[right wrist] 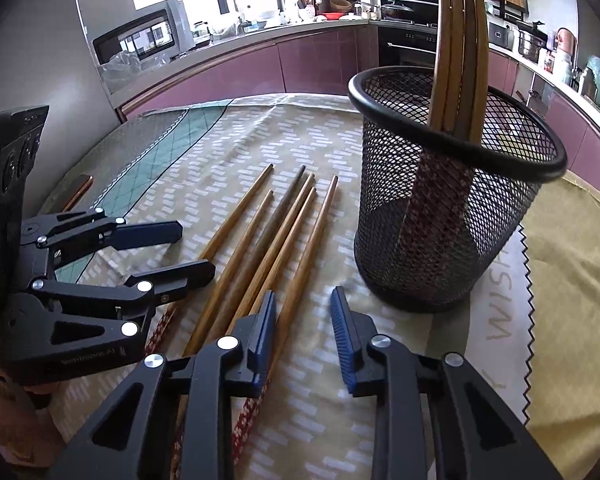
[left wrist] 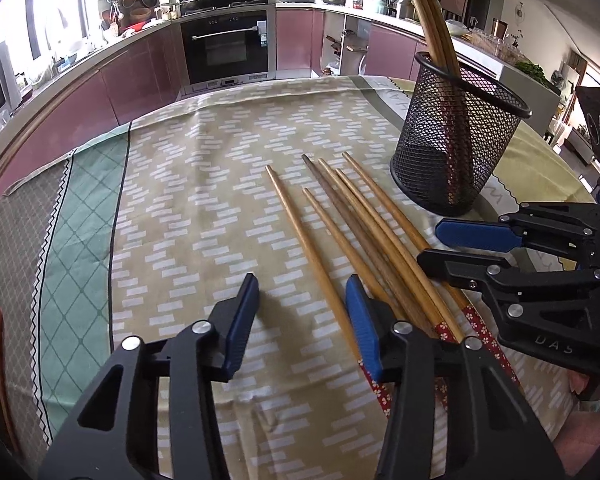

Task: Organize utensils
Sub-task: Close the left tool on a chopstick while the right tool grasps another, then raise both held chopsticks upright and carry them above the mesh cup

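Handle ends of the loose chopsticks [left wrist: 364, 232] run under both grippers, so the red patterned wrapping shows only in patches; how many carry it I cannot tell. Six lie side by side on the tablecloth [left wrist: 204, 184], tips toward the kitchen counter. Tops of the chopsticks in the holder [right wrist: 462, 56] are cut off by the frame edge.

Black mesh holder [right wrist: 452, 200] stands upright just beside the loose ones. Four chopsticks stand in it, leaning on the rim, their red ends down behind the mesh.

Left gripper [left wrist: 304, 316]: jaws partly apart, nothing clamped; outermost chopstick lies between them. Right gripper [right wrist: 304, 336]: jaws narrow, empty, over the chopstick nearest the holder.
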The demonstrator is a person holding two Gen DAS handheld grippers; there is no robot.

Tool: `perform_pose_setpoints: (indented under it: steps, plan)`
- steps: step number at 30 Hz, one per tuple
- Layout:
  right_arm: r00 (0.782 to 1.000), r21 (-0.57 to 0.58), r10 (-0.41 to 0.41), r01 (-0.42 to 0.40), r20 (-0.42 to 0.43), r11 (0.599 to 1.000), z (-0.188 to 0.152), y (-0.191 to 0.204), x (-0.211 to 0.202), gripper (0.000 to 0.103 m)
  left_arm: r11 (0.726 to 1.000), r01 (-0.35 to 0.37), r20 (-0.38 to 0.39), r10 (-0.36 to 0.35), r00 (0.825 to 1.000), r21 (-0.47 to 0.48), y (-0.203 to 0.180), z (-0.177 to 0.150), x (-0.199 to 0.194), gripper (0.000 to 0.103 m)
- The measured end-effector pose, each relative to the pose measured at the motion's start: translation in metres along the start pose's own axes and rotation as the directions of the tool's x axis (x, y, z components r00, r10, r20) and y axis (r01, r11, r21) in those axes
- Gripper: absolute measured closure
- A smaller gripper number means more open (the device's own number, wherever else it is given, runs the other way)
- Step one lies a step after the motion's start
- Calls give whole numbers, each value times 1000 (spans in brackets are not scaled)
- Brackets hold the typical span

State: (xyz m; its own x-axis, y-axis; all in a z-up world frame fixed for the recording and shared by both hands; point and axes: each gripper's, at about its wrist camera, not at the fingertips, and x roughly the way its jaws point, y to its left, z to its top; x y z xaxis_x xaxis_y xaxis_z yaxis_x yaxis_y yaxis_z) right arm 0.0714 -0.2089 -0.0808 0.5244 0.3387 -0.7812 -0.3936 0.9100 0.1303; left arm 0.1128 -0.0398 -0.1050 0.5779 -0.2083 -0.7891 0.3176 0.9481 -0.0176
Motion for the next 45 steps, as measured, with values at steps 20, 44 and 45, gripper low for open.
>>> perform_pose_setpoints:
  steps: [20,44,45]
  plan:
    - [994,106,103,-107,46,989,-7,-25,-19,97,996,53,22,-52,998,-77,4,-6,-12,95]
    - [989,23,145,-144,-31,989,0,-11,-3,96,992,130,-27,-130,991,-6,-1,2,2,89]
    - [989,23,145,-145,-31,989,1,-12,-3,96,992,128,-27,-129,991,-4,-1,4,4,89]
